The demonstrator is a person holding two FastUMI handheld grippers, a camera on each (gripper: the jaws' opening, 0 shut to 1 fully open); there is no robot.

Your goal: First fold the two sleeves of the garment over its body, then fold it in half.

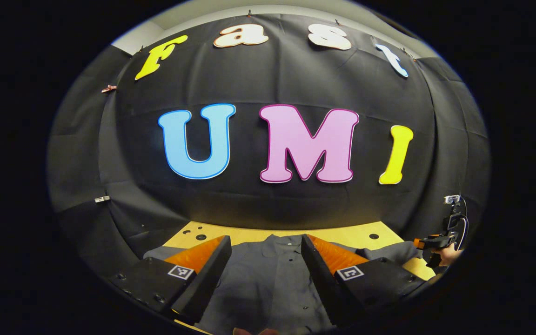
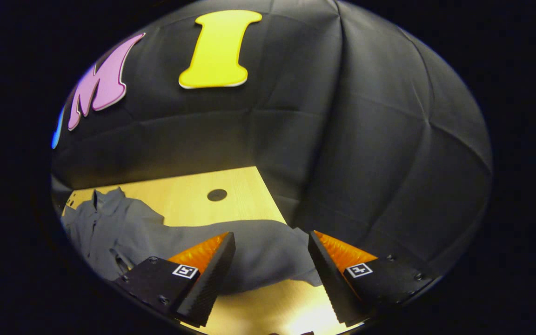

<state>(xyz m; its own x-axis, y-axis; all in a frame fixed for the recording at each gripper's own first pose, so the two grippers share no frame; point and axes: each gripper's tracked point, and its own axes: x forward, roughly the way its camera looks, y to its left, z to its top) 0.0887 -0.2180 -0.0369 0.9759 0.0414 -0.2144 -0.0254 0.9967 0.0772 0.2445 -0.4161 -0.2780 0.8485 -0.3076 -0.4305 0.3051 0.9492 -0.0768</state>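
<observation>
The grey button-front cloth shirt [image 1: 268,279] lies flat on the pale wooden table [image 2: 179,195], sleeves unfolded, so the left gripper [image 1: 266,253] hovers spread wide over its chest and the right gripper [image 2: 271,249], fingers parted, lines up above the outstretched sleeve [image 2: 258,256].

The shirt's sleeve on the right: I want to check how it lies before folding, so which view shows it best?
The right gripper view: the sleeve stretches flat across the wooden table, between the open fingers of the right gripper. The left gripper view shows mostly the shirt body, with that sleeve just a sliver at the edge.
</observation>
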